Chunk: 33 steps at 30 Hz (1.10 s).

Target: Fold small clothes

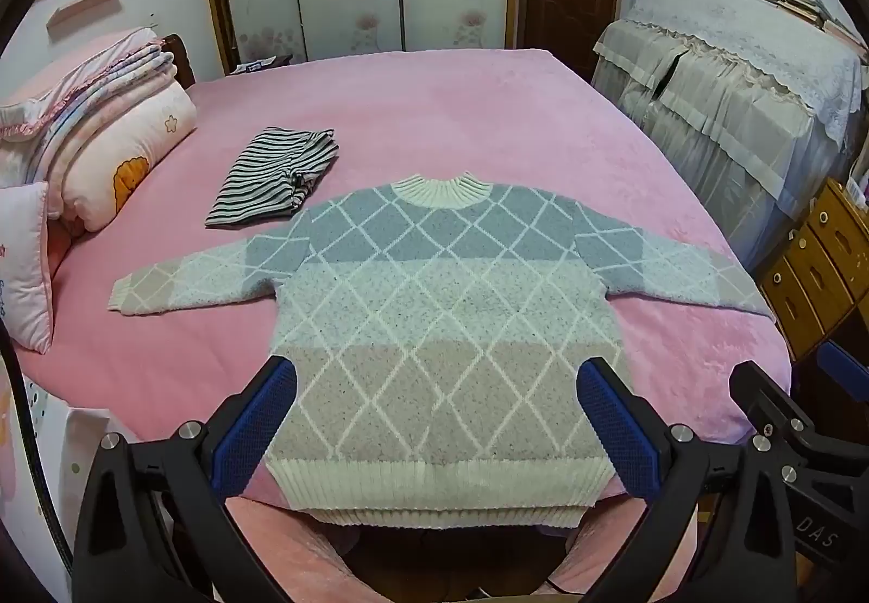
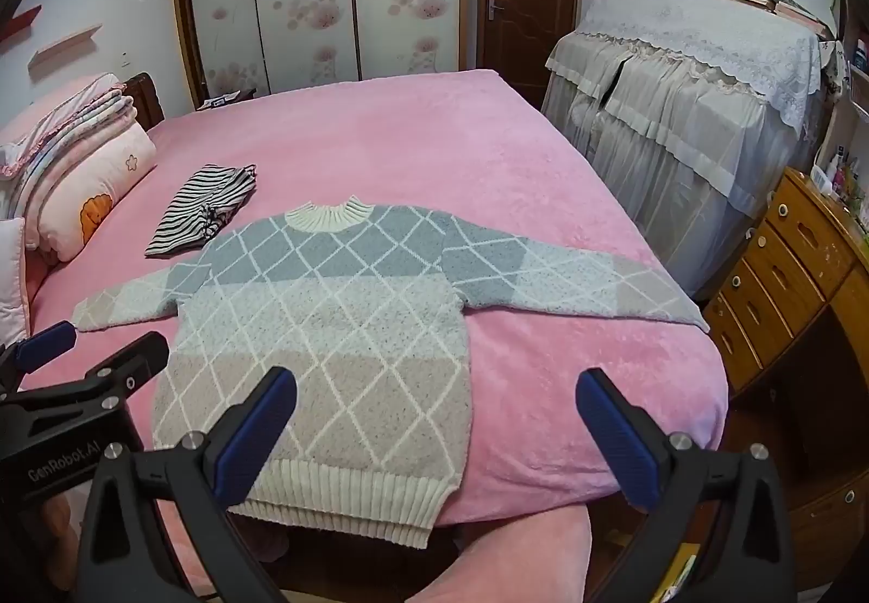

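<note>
Sweater [image 1: 434, 320] lies flat on bed [image 1: 489, 114], front up, sleeves spread, hem at near edge: ready for first fold. Left gripper [image 1: 434, 418] and right gripper [image 2: 434, 429] both wide apart, hold nothing, hover above hem. Striped garment [image 1: 277, 176] beside collar, seems already folded.

Sweater [image 1: 434, 309] flat on the bed [image 1: 445, 114] at its near edge, folded garment [image 1: 274, 176] behind the sweater's left shoulder, bedding stack [image 1: 103, 136] left of the sweater, draped furniture [image 1: 733, 114] right of the bed.
</note>
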### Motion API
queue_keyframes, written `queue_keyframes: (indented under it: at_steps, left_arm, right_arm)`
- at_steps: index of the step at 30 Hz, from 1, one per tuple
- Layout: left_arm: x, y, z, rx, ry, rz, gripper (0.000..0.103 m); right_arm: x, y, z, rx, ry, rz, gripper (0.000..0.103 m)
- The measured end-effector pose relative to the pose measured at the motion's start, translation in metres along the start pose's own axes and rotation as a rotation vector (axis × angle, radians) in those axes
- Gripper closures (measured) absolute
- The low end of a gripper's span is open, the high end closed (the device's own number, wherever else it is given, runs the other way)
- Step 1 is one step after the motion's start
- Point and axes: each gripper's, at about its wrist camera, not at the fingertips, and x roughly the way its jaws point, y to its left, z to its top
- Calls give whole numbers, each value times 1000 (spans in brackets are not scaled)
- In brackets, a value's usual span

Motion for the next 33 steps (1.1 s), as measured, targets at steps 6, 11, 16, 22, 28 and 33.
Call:
queue_keyframes:
  at_steps: [6,11,16,22,28,33]
  left_arm:
    - [-2,1,1,1,-6,4,1]
    - [-5,1,-3,-15,-21,1,1]
    - [0,1,0,-26,0,-6,1]
    - [-1,-7,-1,4,6,-3,1]
    - [-2,-8,2,1,-9,4,1]
    - [-3,-10,8,8,-36,5,1]
  right_arm:
    - [1,-1,-1,2,1,2,0]
    - [-1,-5,-1,3,-3,2,0]
    - [0,-4,-1,3,-2,2,0]
    - [2,-4,-2,9,1,12,0]
    - [3,-11,0,18,-1,30,0]
    - [4,-14,4,19,-17,16,0]
